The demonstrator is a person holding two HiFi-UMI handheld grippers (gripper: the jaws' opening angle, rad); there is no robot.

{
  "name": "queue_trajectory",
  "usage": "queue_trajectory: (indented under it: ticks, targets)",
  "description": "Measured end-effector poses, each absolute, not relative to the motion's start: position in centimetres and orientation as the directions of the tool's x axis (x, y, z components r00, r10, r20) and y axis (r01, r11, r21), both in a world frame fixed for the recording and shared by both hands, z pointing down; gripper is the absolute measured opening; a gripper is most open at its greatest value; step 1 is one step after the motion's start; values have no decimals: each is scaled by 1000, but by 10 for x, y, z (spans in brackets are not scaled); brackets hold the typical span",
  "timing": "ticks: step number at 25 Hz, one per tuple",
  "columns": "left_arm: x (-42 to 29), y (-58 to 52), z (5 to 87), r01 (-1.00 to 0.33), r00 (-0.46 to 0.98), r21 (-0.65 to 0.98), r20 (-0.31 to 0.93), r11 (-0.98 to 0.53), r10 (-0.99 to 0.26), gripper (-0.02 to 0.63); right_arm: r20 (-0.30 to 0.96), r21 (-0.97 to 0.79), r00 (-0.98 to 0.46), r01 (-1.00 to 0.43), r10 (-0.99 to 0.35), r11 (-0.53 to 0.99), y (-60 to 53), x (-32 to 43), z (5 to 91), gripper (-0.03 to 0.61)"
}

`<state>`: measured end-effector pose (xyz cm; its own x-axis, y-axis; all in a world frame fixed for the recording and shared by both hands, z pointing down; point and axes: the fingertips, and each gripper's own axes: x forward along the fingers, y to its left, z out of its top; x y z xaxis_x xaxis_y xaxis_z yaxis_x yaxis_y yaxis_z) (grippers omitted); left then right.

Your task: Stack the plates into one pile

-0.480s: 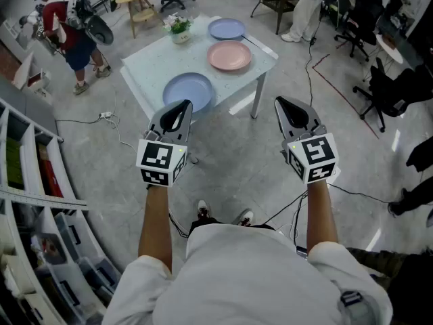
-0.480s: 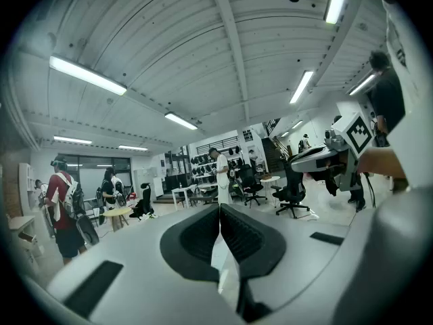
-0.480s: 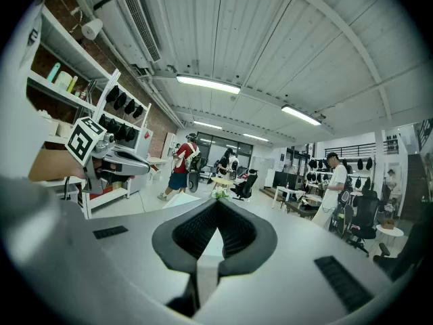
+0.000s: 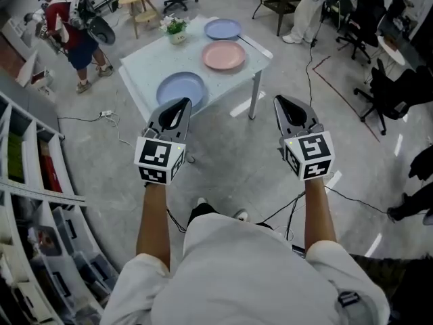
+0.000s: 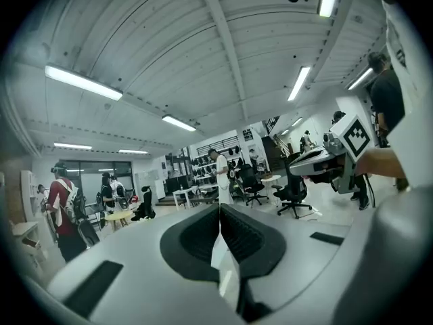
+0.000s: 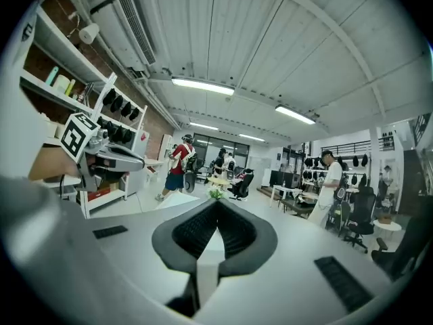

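- Blue round plate point(image 4: 180, 89), pink round plate point(image 4: 224, 55) and farther blue round plate point(image 4: 223, 28) lie apart on the white table point(image 4: 145, 66).
- Our left hand-held gripper point(image 4: 181, 105) and right hand-held gripper point(image 4: 280, 101): jaws together, empty.

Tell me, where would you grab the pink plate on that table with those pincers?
Probably by its rim. The pink plate lies flat on the table, so only its thin raised edge offers a hold. Come in low from the table edge nearest it, one jaw above the rim and one beneath.
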<state>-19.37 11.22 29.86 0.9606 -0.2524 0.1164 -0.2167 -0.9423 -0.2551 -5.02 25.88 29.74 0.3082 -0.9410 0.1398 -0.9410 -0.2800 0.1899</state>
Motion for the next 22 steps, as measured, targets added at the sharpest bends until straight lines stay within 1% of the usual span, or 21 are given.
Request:
queue_trajectory:
  ticks: [8, 14, 22]
  targets:
    - [-146, 89, 292, -234, 958, -261, 102, -937, -268, 20, 164, 73, 263, -964, -951, -254, 241, 4, 297, 12]
    - [-84, 43, 306, -229, 960, -244, 102, -943, -260, 20, 176, 105, 251, -966, -952, -235, 198, 55, 301, 12]
    - [0, -52, 312, -216, 960, -235, 128, -948, -250, 20, 164, 130, 265, -961, -950, -245, 107, 135, 298, 12]
